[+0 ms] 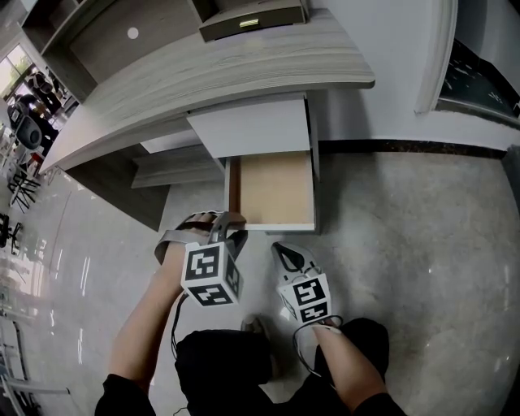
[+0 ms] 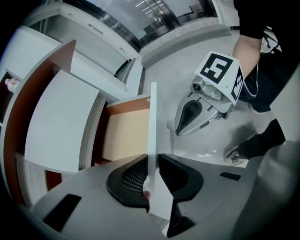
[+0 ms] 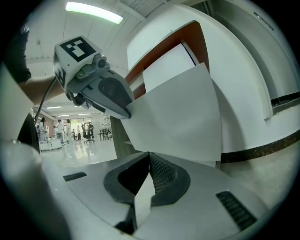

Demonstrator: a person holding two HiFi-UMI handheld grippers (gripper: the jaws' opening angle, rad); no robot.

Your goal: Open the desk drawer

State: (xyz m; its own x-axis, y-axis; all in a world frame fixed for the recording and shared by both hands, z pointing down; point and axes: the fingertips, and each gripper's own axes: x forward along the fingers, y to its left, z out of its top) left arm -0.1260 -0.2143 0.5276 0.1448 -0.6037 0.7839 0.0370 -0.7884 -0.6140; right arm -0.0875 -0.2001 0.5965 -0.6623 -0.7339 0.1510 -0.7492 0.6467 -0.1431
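Observation:
The desk drawer stands pulled out from under the white cabinet top, its pale wooden inside bare. My left gripper is at the left end of the white drawer front. In the left gripper view the thin edge of the drawer front runs between the jaws of the left gripper, and the pads press on it. My right gripper hangs shut and empty just before the drawer front, right of the left one. The right gripper view shows its jaws closed, the left gripper and the drawer front ahead.
The grey wood-grain desk top curves above the drawer, with a dark box on it. Polished stone floor lies to the right, up to a wall with a black skirting. The person's shoe and knees are below the grippers.

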